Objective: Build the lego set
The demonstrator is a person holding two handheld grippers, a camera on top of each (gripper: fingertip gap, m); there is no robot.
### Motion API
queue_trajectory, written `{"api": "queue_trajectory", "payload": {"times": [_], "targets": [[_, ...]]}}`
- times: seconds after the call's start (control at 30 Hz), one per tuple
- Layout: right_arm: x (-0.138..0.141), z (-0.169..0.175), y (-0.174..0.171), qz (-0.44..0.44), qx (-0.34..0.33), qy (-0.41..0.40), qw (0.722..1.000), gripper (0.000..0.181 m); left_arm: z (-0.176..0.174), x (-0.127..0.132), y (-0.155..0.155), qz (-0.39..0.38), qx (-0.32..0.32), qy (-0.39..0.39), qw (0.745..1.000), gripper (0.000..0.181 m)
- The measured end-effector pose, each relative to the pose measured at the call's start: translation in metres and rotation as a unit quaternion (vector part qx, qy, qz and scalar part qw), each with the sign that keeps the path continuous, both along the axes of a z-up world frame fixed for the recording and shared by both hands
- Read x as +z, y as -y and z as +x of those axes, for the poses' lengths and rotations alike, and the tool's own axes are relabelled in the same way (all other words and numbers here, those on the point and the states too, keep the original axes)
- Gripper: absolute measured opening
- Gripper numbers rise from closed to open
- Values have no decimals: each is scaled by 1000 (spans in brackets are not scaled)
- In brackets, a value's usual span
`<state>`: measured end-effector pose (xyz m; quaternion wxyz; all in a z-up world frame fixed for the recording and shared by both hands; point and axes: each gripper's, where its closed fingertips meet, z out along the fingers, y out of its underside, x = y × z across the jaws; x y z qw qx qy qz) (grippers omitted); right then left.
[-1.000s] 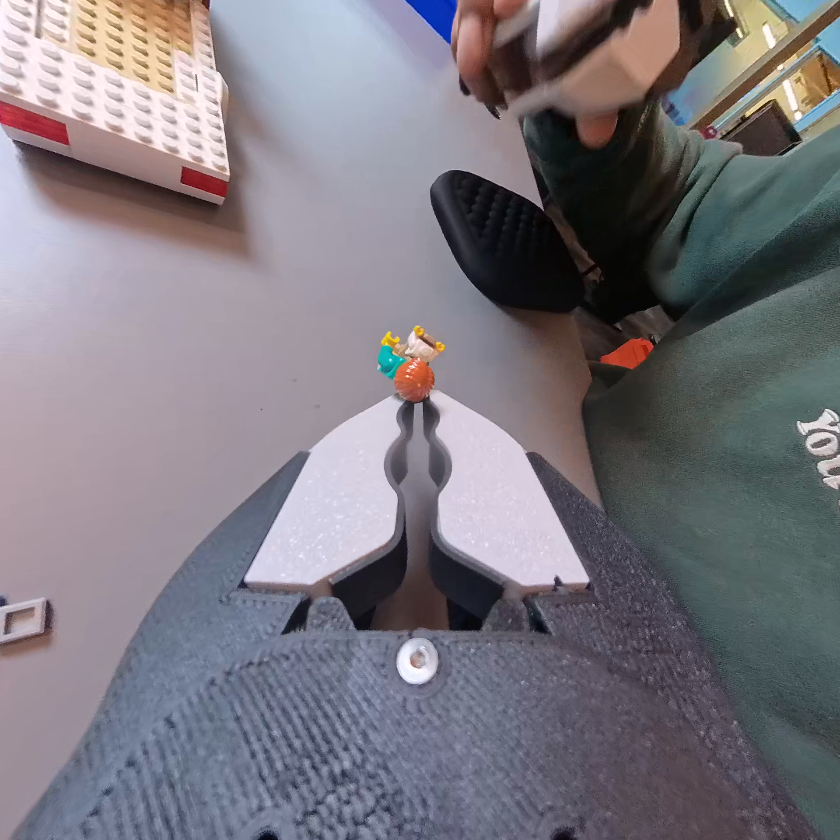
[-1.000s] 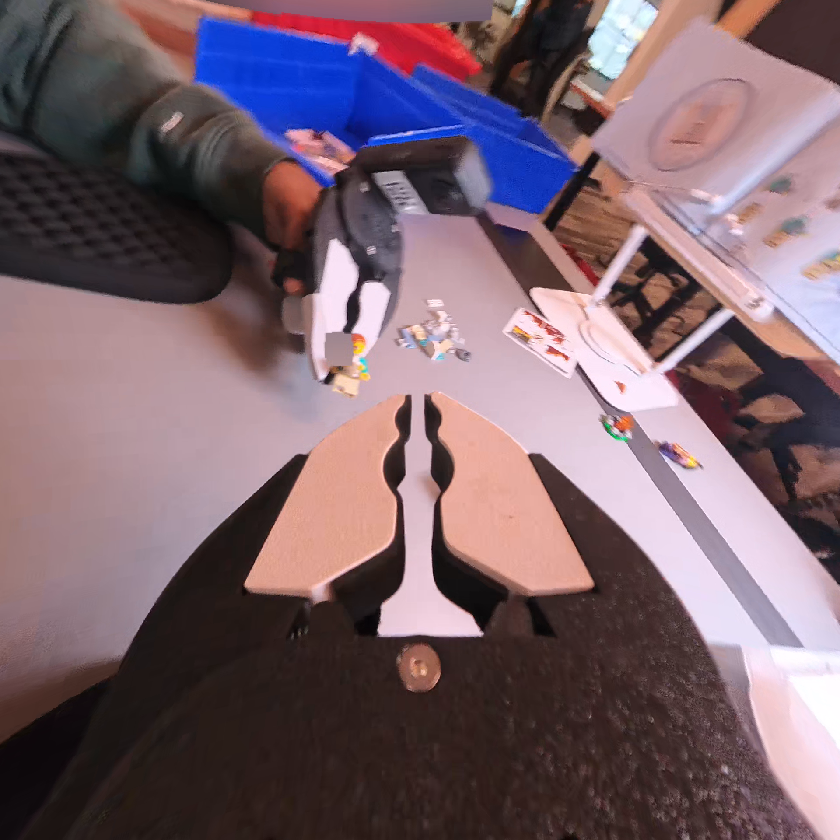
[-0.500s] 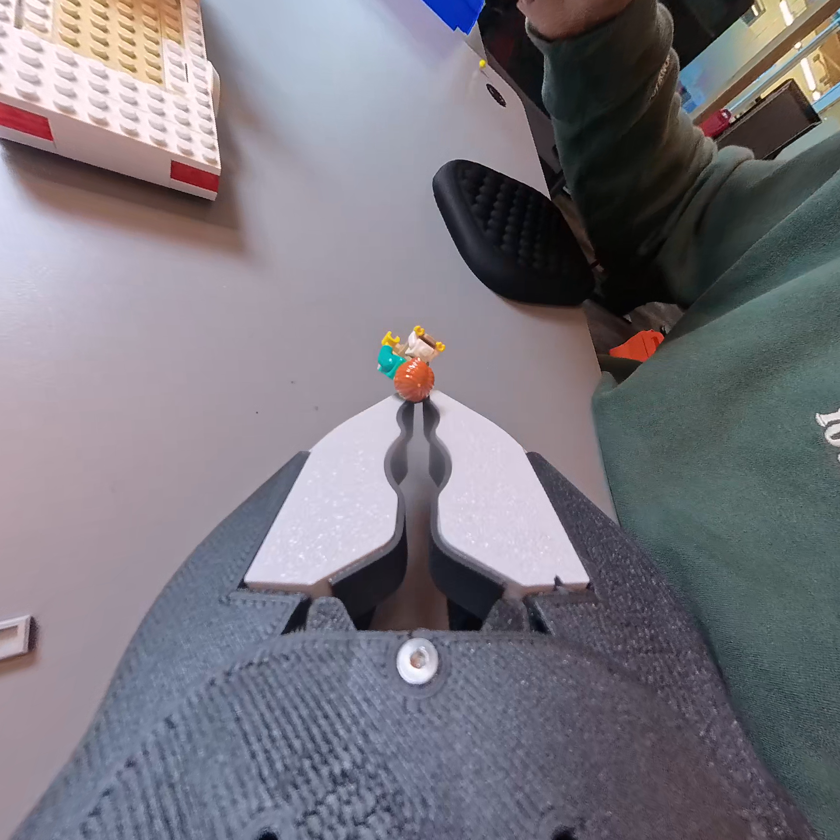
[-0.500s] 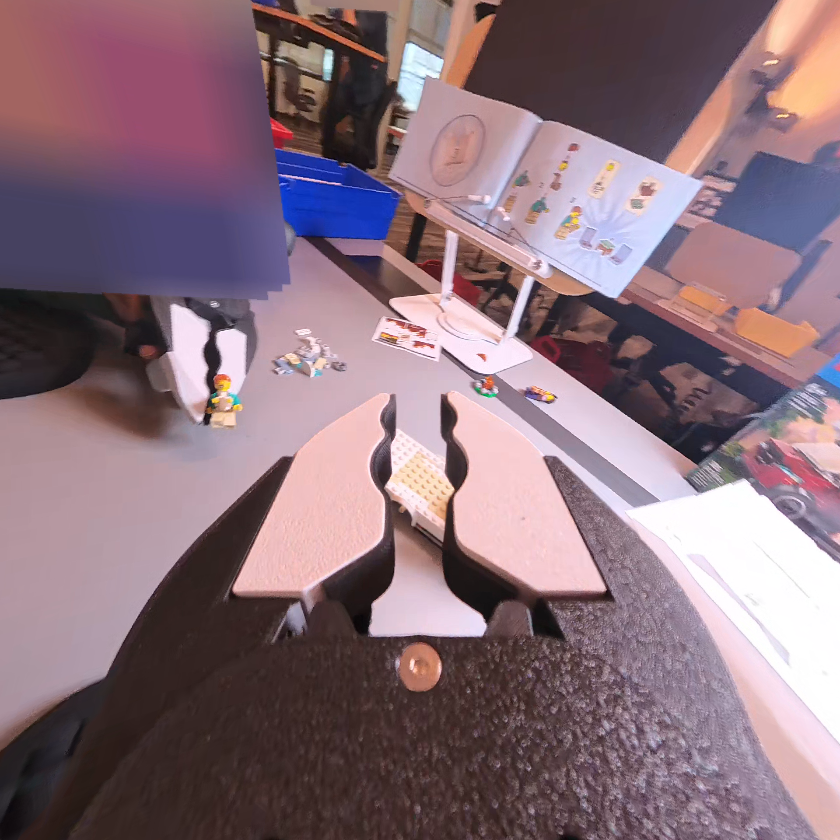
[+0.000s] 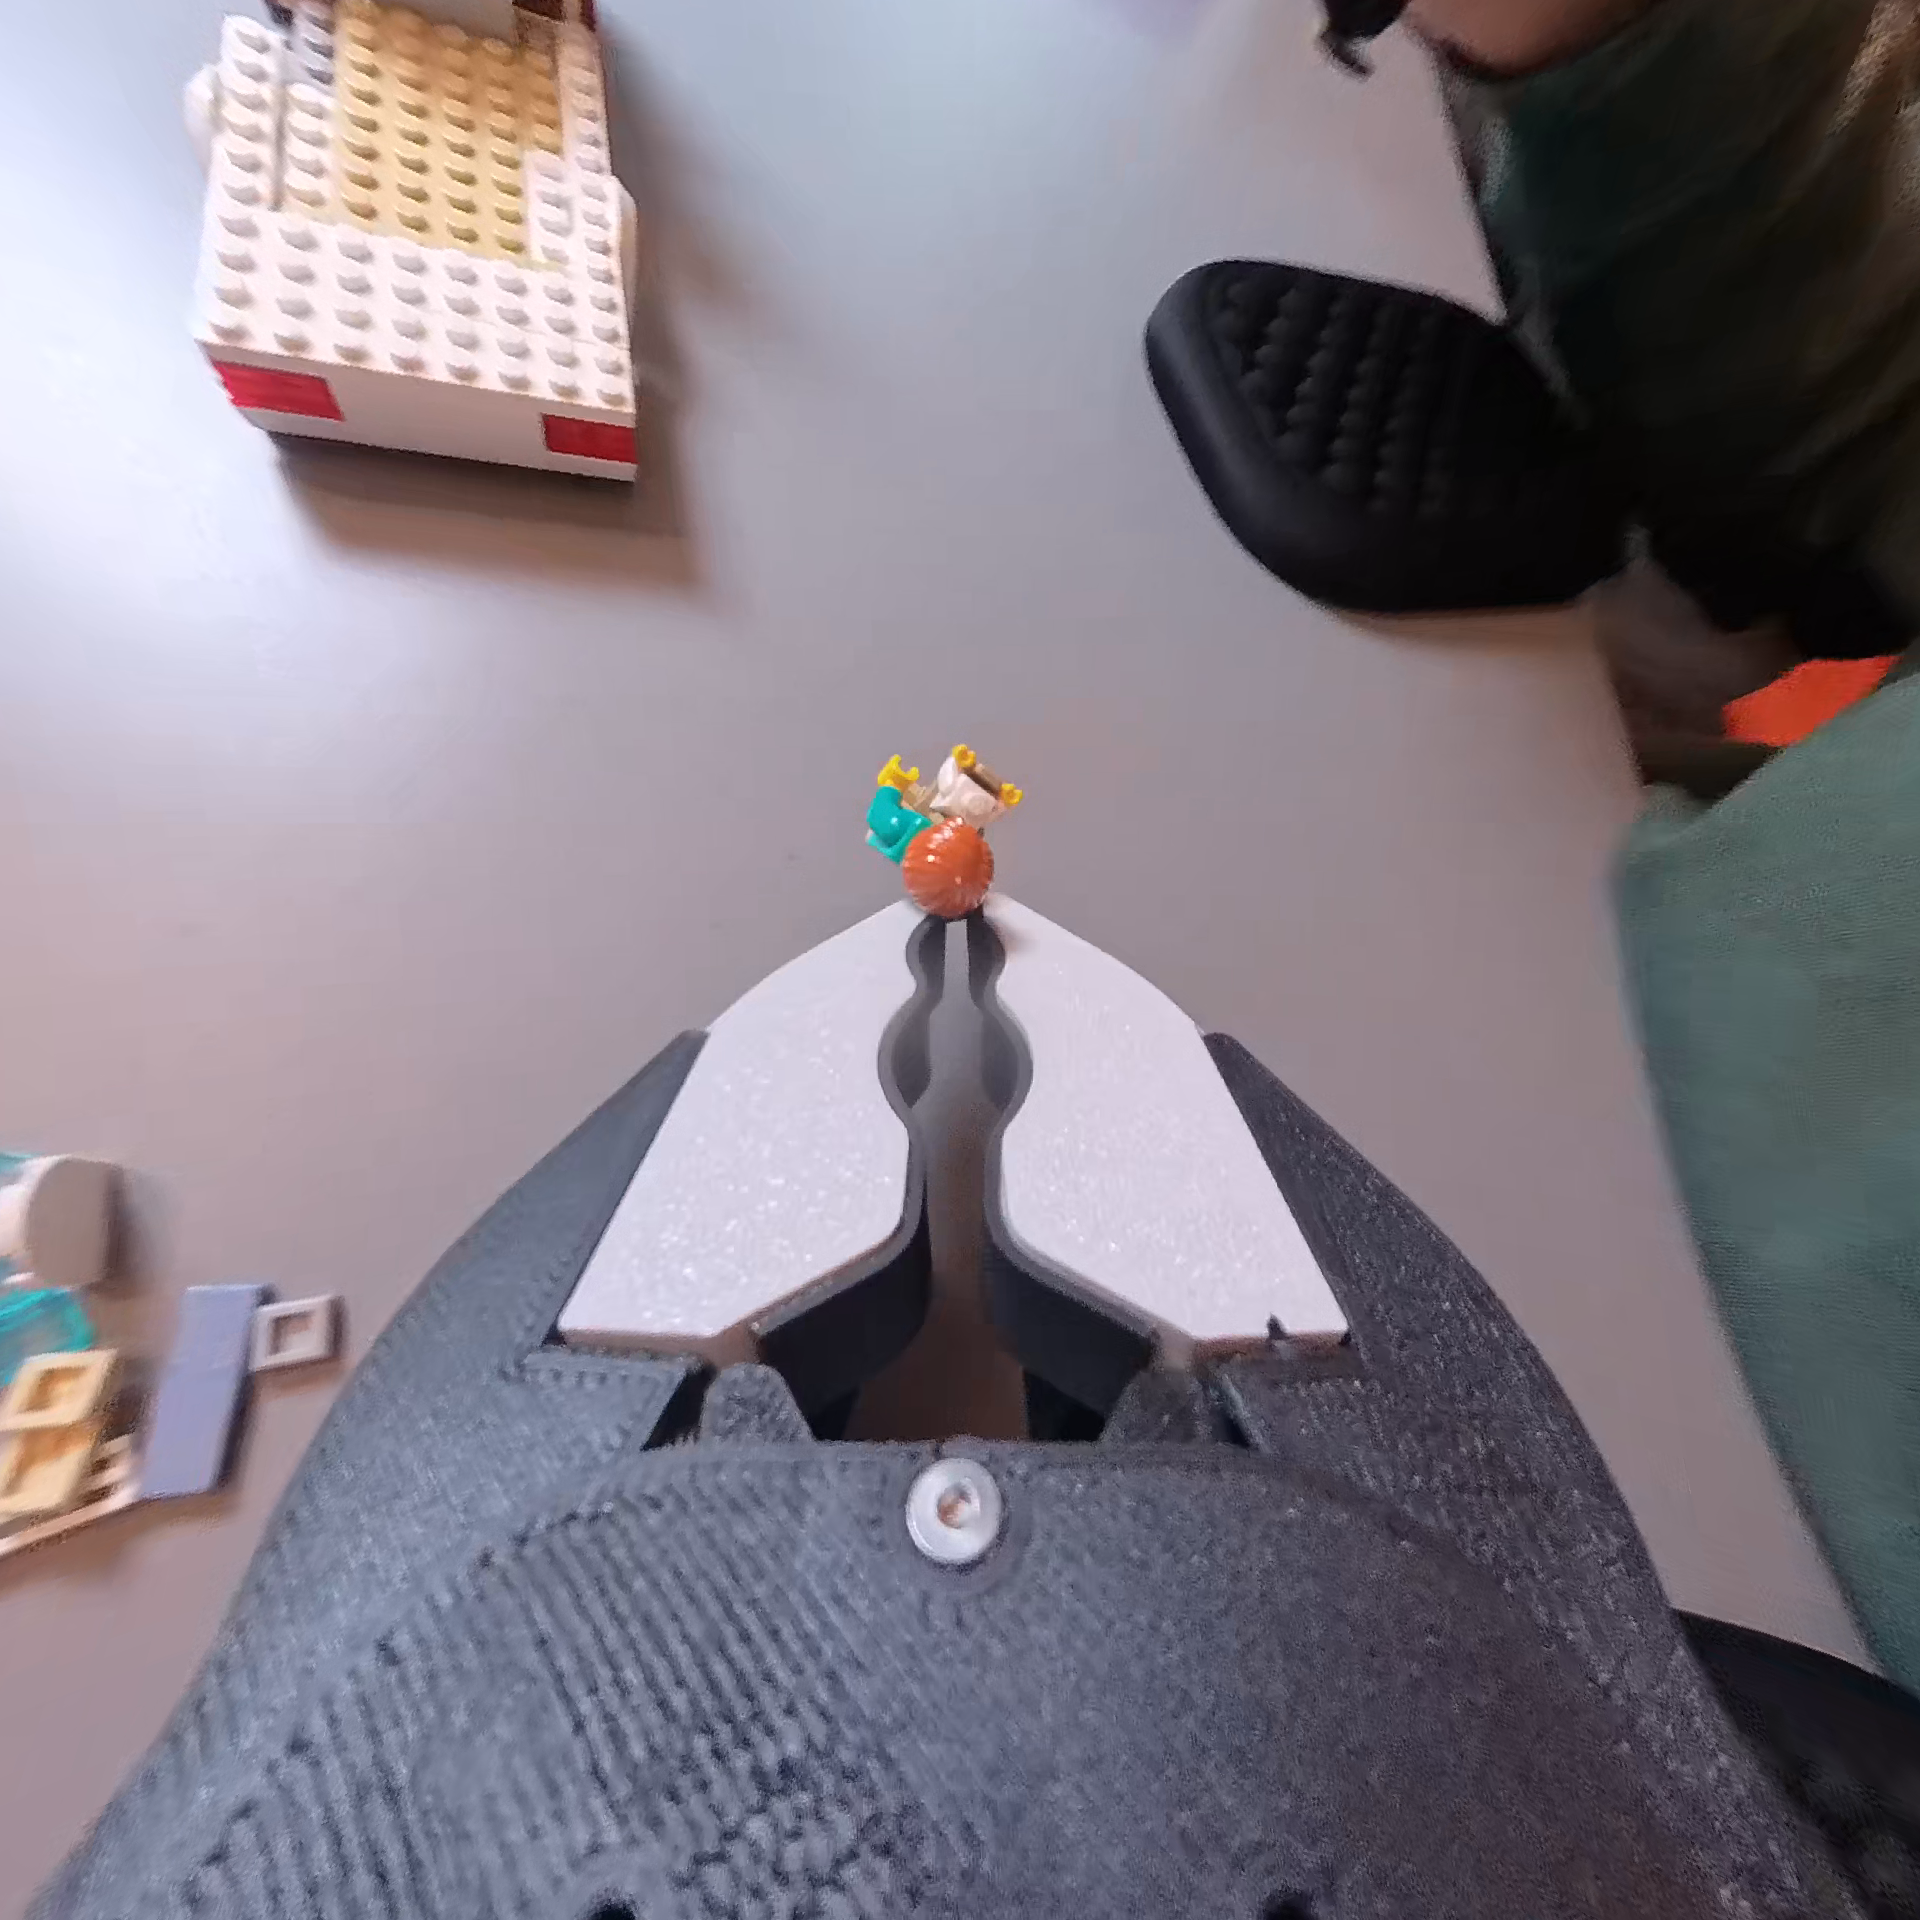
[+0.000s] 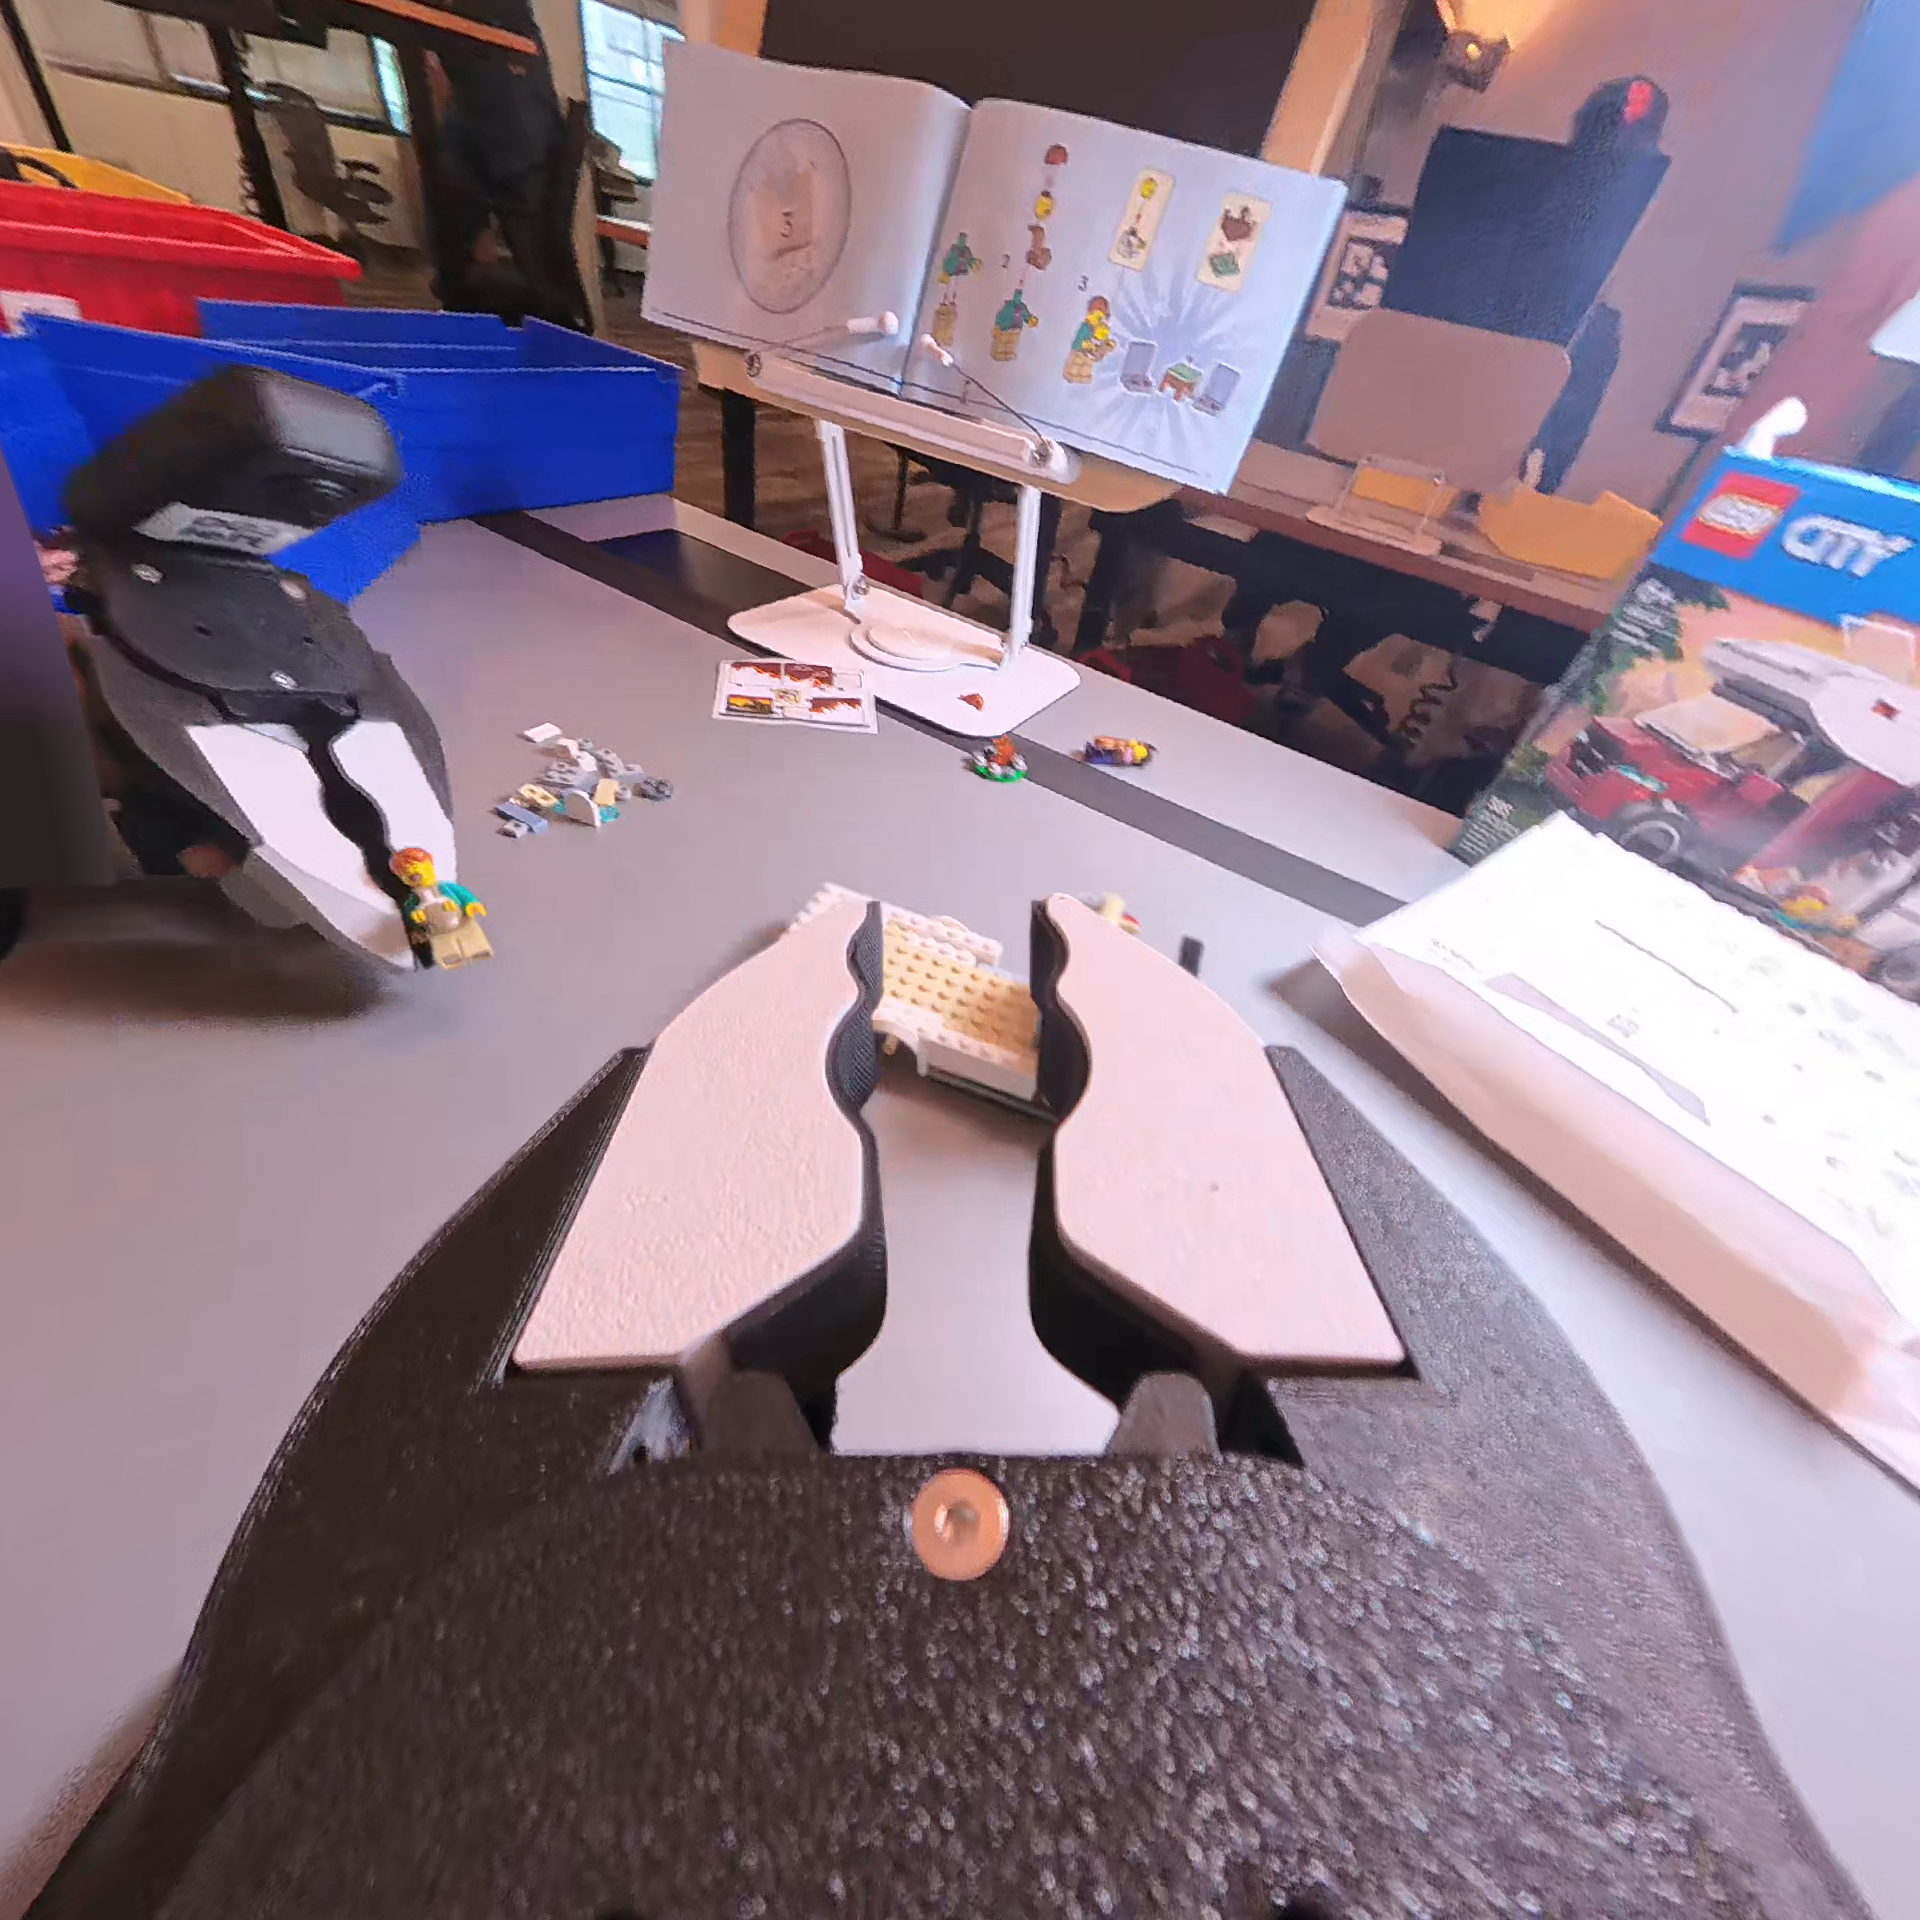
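On a grey tabletop (image 6: 260, 1164), the left gripper (image 5: 948, 914) has its two white fingers pressed together on the orange-haired head of a small minifigure (image 5: 935, 821), which wears a teal jacket and tan legs. In the right wrist view the same figure (image 6: 442, 909) hangs at the tip of that gripper (image 6: 400, 904), close above the table toward its left side; whether its feet touch the surface cannot be told. The right gripper (image 6: 956, 914) holds nothing: its fingers stand apart, and between them, farther off, sits the partly built white and tan studded base (image 6: 961, 997) with red blocks on one face (image 5: 416, 229). A heap of loose small pieces (image 6: 582, 790) lies toward the far left of the table, and a sticker sheet (image 6: 795, 691) lies just before the foot of a white stand holding the open instruction booklet (image 6: 987, 281) at the far edge. A white paper bag (image 6: 1621, 1060) and the set's box (image 6: 1766, 707) occupy the right side. The likely risk is the hold itself: only the rounded hair piece is pinched, so the figure could swivel, pop free, or leave its hair behind if it is pushed down onto the studs at an angle. The empty gripper may need to steady the base, which could otherwise slide.
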<state>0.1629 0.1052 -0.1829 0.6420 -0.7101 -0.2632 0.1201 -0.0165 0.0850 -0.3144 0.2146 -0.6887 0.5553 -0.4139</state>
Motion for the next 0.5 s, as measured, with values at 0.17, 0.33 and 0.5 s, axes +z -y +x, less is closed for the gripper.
{"api": "queue_trajectory", "payload": {"times": [0.17, 0.33, 0.5], "targets": [[-15, 63, 26, -50, -93, -8, 994, 28, -3, -7, -13, 91, 13, -26, 995, 4], [-46, 155, 73, -134, -205, -5, 969, 28, -5, -13, -17, 115, 12, -39, 993, 10], [-72, 254, 140, -202, -313, 19, 928, 28, -8, -14, -22, 129, 16, -42, 991, 16]]}}
